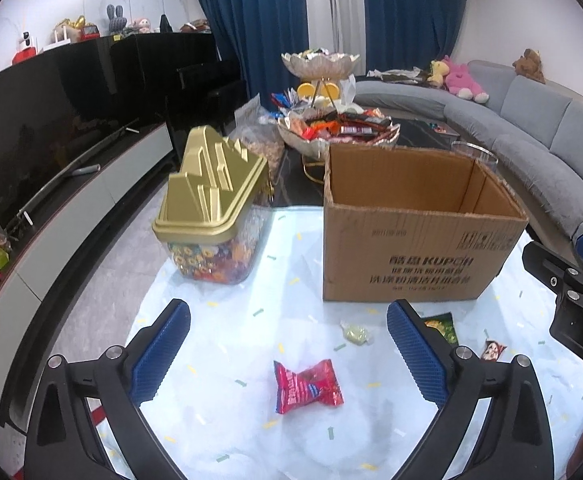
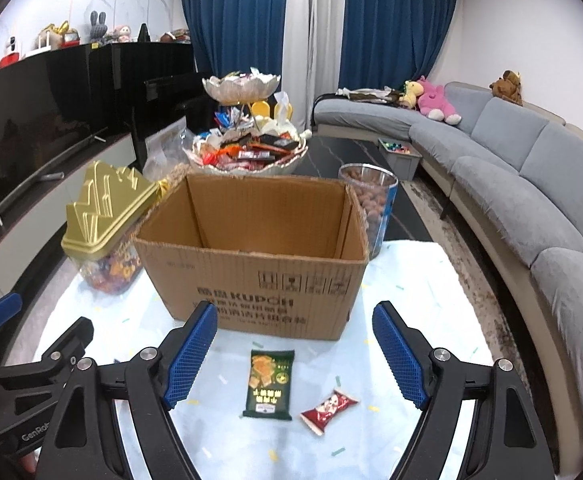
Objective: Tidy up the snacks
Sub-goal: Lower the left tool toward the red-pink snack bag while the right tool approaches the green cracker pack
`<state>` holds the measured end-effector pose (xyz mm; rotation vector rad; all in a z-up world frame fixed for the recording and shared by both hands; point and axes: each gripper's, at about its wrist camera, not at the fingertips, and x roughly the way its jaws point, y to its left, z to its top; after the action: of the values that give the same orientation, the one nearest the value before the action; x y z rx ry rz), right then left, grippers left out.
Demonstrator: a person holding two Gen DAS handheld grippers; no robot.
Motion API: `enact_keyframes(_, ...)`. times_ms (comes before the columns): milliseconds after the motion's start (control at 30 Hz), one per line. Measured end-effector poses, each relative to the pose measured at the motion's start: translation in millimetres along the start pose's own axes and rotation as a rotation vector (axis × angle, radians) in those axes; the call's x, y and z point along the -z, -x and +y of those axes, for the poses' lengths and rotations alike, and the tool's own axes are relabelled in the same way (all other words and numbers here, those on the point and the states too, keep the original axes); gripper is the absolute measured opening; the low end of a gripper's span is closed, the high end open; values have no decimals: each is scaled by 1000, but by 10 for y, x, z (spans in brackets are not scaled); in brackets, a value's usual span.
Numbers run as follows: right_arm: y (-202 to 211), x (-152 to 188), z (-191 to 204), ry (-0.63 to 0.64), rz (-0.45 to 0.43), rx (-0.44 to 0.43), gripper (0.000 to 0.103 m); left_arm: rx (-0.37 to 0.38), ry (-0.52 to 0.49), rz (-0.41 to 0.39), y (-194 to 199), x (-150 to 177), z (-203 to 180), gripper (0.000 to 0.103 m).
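Grey sofa (image 2: 531, 168) curves along the right side of the room, with soft toys (image 2: 435, 98) sitting on its back. Blue curtains (image 2: 235, 12) hang behind. A black TV (image 1: 43, 128) stands on the left.

On the worktop (image 1: 251, 292), which has a pale cloth with little coloured specks, sits a brown cardboard box (image 2: 259, 264). Its top is open. Just left of the box is a clear candy tub (image 1: 215, 216) with a gold lid. Behind the box stands a two-level snack bowl (image 2: 247, 148), piled full. A clear jar of brown nuts (image 2: 371, 204) stands at the box's back right corner.

The left tool (image 1: 289, 348) hangs over the cloth with its blue fingers spread wide and nothing between them. A red snack pack (image 1: 307, 386) lies on the cloth, below and between its tips. A small pale green candy (image 1: 356, 334) lies nearer the box.

The right tool (image 2: 295, 354) is also spread wide and holds nothing. A dark green snack pack (image 2: 269, 384) lies flat on the cloth between its fingers, in front of the box. A small red candy (image 2: 328, 409) lies just right of that pack.
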<state>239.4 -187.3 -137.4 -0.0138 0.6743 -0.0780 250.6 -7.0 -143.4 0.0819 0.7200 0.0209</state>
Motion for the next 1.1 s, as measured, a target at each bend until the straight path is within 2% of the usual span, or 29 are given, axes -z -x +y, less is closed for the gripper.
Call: enact_keyframes(1100, -732, 603, 169, 43, 185, -46, 81, 4, 26, 165, -720, 661, 4, 102)
